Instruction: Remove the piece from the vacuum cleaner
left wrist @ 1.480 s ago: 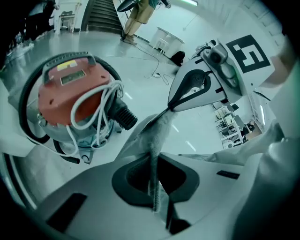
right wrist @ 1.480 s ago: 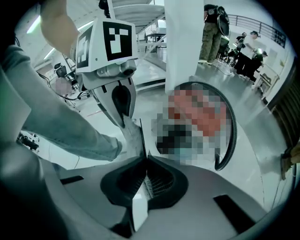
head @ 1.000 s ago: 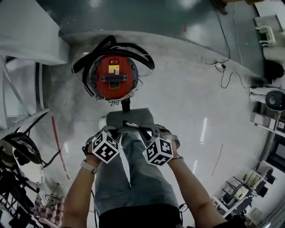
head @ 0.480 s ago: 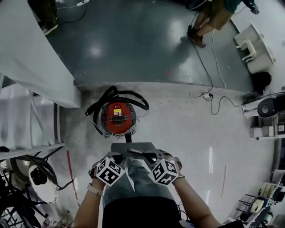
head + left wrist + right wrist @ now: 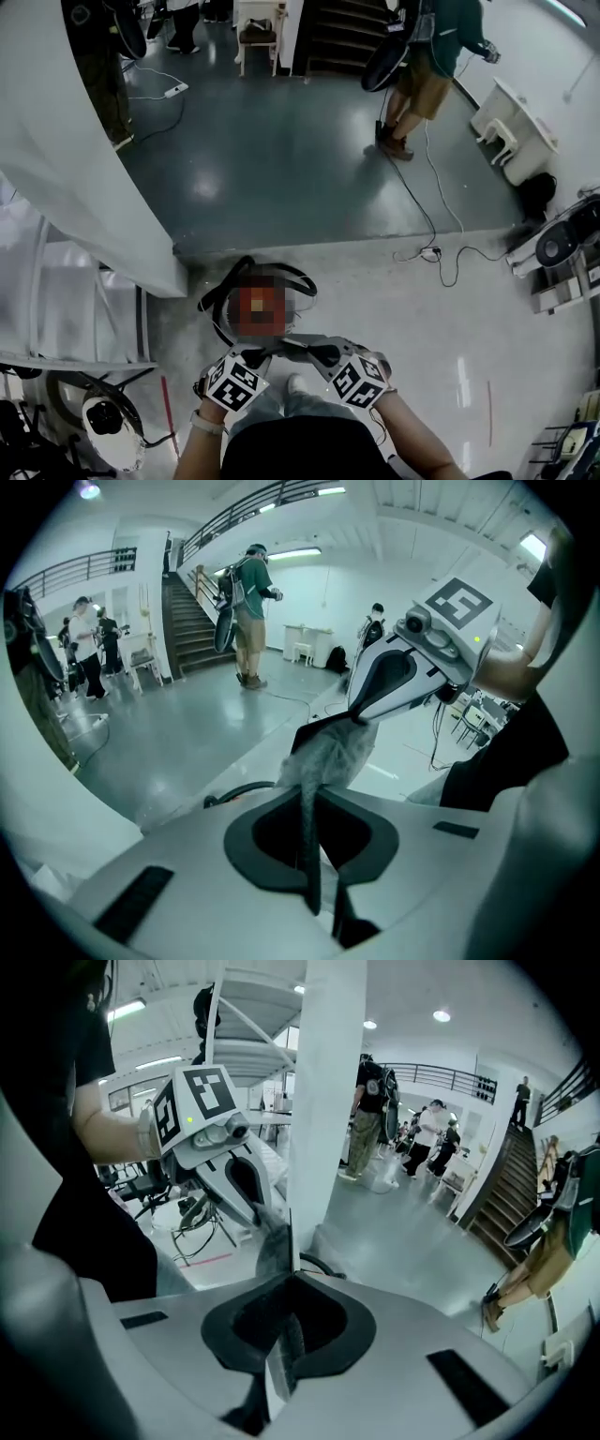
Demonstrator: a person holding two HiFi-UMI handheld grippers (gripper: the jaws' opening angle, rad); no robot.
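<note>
piece point(image 5: 281, 343): thin fuzzy grey sheet; left claw point(image 5: 251, 357), right claw point(image 5: 323, 356) both closed on it.

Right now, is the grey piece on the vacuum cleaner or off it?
Off: left gripper and right gripper are shut on the grey piece, held above the vacuum cleaner.

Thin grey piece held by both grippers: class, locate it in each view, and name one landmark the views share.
Head view: thin grey piece low centre, seen flat.
Left gripper view: centre, edge-on, clamped by the left gripper.
Right gripper view: centre, edge-on, clamped by the right gripper.
Shared landmark: dark staircase, top of head view, left and right respectively in the gripper views.
</note>
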